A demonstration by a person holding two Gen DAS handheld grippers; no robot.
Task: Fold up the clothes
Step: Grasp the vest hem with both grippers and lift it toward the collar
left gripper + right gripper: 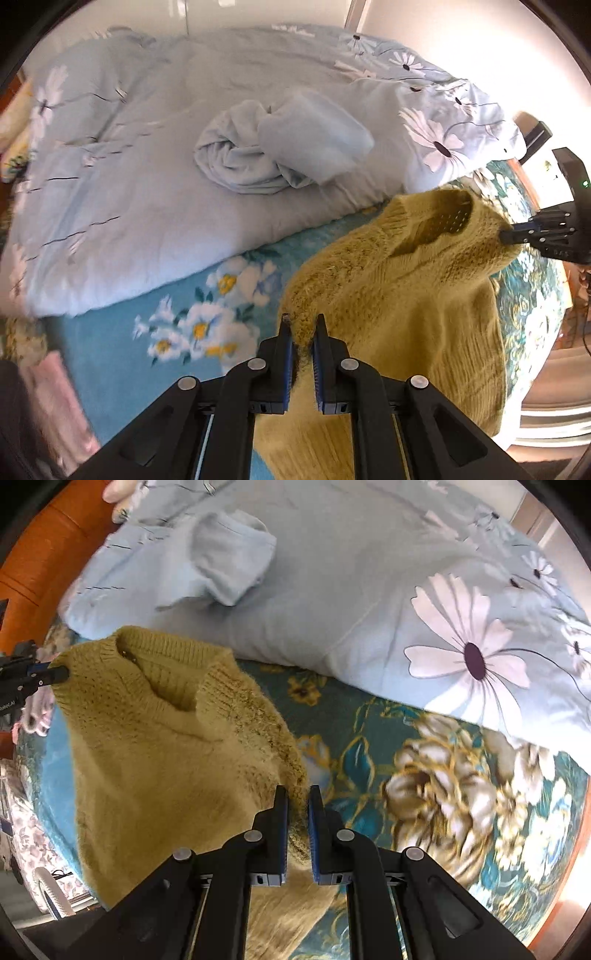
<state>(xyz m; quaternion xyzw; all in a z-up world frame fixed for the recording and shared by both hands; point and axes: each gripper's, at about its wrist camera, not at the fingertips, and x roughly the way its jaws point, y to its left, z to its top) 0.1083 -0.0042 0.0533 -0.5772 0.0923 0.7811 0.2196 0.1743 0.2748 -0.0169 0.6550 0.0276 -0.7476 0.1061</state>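
A mustard-yellow knit sweater [413,306] hangs stretched between my two grippers above the bed, neck opening up. My left gripper [303,321] is shut on one shoulder of the sweater. My right gripper [295,794] is shut on the other shoulder of the sweater [166,760]. In the left wrist view the right gripper [506,236] shows at the far right, pinching the knit. In the right wrist view the left gripper [62,674] shows at the far left, pinching the knit. The sweater's lower part hangs below the frames.
A teal floral bedsheet [122,354] [443,782] lies under the sweater. A pale blue daisy-print duvet [129,192] [369,602] covers the far part of the bed, with a crumpled light blue garment [273,147] [229,557] on it. An orange headboard [48,550] stands at left.
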